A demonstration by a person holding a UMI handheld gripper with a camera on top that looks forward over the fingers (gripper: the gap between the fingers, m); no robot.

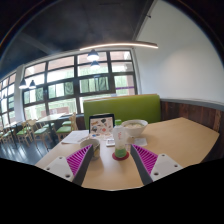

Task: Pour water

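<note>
Fingers of our gripper (pixel 113 160) stand wide apart, holding nothing, with the small cup (pixel 120 151) resting on the wooden table (pixel 180 135) between and just ahead of them, a gap at either side. We judge that closing off-centre could tip the cup or push it along the table, spilling whatever it holds; we cannot tell whether it holds water. Beyond it sit a white bowl (pixel 133 127) and an upright card (pixel 101 125), near enough to be knocked on a careless lift. A green bench (pixel 120 106) backs the table.
</note>
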